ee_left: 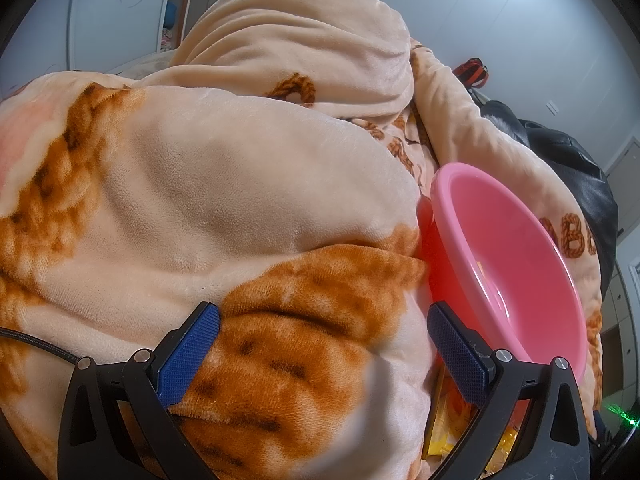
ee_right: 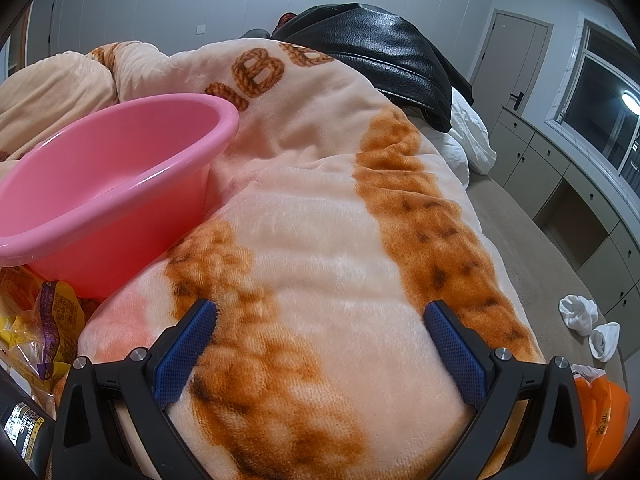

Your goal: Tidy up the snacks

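A: What fills the left wrist view?
B: The left gripper (ee_left: 322, 356), jaws spread and holding nothing, over a rumpled blanket (ee_left: 224, 184); a pink basin (ee_left: 516, 256) at right, yellow snack packets (ee_left: 448, 420) under its rim.

A: And the right wrist view?
B: Basin and snack packets (ee_right: 44, 320) at left, the right gripper (ee_right: 320, 354) released mid-frame, a black jacket (ee_right: 384, 52) at top, white socks (ee_right: 588, 324) lower right.
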Demonstrator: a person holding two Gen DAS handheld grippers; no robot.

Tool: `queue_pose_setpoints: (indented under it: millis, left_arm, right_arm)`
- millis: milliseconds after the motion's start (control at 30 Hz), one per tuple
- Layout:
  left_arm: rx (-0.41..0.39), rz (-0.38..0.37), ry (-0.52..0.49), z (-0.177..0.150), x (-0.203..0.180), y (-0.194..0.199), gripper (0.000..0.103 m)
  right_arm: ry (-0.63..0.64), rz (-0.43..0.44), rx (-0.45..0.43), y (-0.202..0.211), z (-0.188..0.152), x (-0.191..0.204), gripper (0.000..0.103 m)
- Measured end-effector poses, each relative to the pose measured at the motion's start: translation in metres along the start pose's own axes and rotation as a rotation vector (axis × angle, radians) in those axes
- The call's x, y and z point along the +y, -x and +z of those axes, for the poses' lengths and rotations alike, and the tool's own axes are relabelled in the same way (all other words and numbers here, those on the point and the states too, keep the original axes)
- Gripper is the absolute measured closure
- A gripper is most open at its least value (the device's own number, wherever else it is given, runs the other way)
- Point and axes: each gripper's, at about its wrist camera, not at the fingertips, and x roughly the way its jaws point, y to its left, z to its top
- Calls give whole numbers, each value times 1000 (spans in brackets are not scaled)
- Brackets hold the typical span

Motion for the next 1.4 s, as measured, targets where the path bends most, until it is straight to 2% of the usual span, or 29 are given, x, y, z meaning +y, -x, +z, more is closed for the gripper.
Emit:
queue_pose_setpoints:
  millis: [1400]
  left_arm:
    - [1,0,1,0,1,0,1]
  right_arm:
    - [-21,34,-18,0,2,-3,0]
